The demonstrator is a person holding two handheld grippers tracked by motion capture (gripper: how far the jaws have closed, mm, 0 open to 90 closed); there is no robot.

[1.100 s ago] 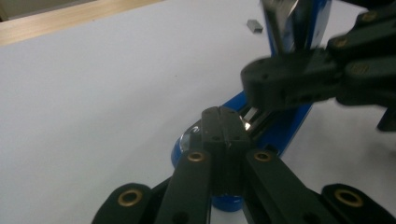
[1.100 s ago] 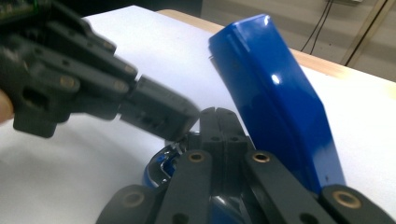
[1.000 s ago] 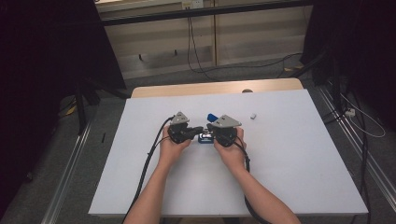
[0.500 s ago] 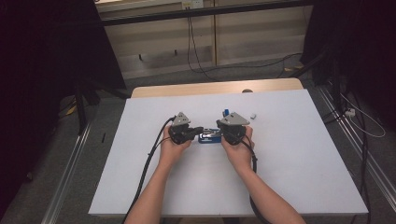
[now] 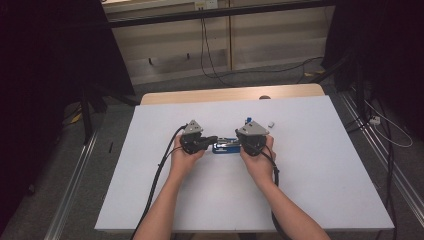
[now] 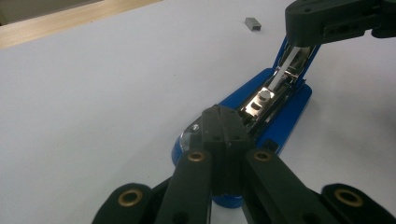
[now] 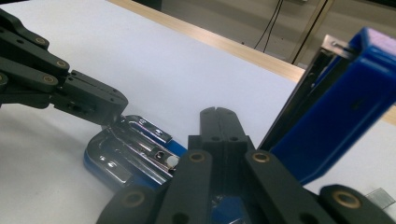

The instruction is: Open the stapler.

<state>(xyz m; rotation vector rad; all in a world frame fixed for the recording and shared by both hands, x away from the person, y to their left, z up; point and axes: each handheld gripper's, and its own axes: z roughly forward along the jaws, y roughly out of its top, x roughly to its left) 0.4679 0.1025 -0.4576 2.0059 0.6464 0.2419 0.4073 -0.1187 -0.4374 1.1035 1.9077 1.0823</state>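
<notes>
Since a second ago, the right gripper has shifted slightly away from the left gripper, and the blue stapler between them now shows more. Its top arm is swung up beside the right fingers, which look pressed together; whether they pinch any part of the stapler cannot be told. The left fingers are also closed, resting on the stapler's front end, the bare metal staple channel running away beyond them. A small grey staple block lies on the white surface well past both. The surface has a wooden far edge. Behind it are a grey floor with black cables, pale wall panels and dark curtains at either side.
</notes>
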